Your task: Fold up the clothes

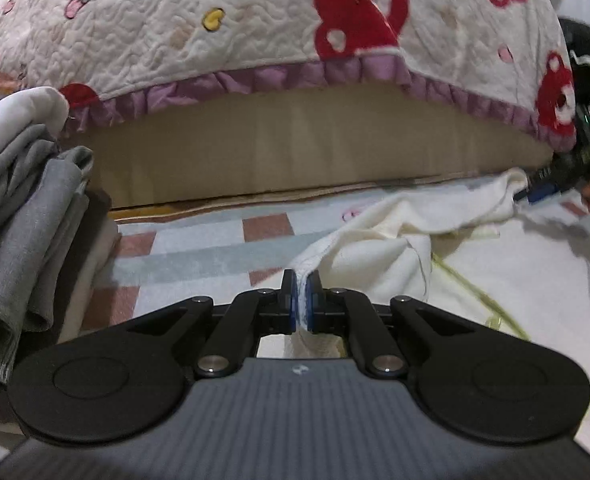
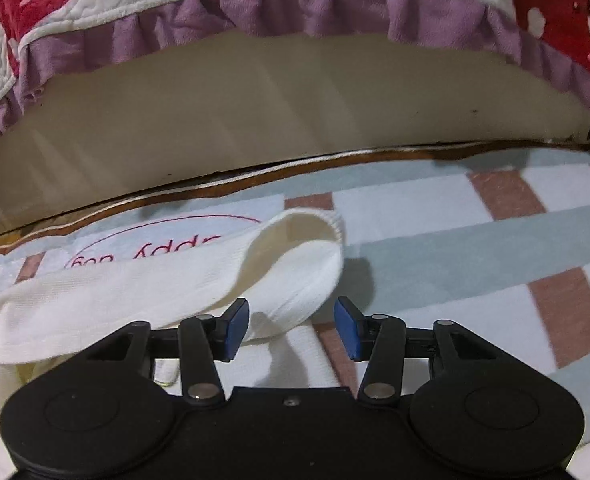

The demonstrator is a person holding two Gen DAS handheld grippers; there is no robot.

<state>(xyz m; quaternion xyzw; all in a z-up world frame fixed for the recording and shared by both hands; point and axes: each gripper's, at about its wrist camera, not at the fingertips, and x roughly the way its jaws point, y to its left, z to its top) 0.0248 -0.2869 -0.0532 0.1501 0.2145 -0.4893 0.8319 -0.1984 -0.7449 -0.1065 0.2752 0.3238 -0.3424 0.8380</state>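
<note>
A cream-white knit garment (image 1: 391, 240) lies on the checked blanket, bunched toward the right. My left gripper (image 1: 302, 300) is shut on its hemmed edge, the cloth pinched between the blue pads. In the right wrist view the garment's sleeve (image 2: 175, 288) stretches from the left, its open cuff (image 2: 315, 236) resting on the blanket. My right gripper (image 2: 293, 330) stands open just in front of the cuff, blue pads wide apart, nothing between them. The right gripper (image 1: 551, 184) also shows at the far right of the left wrist view, blurred, beside the garment's far corner.
A stack of folded grey and white clothes (image 1: 23, 216) rises at the left. Behind, a beige mattress side (image 1: 295, 144) stands under a quilted white cover with red bears and purple frill (image 1: 255, 80). The checked blanket (image 2: 475, 248) spreads to the right.
</note>
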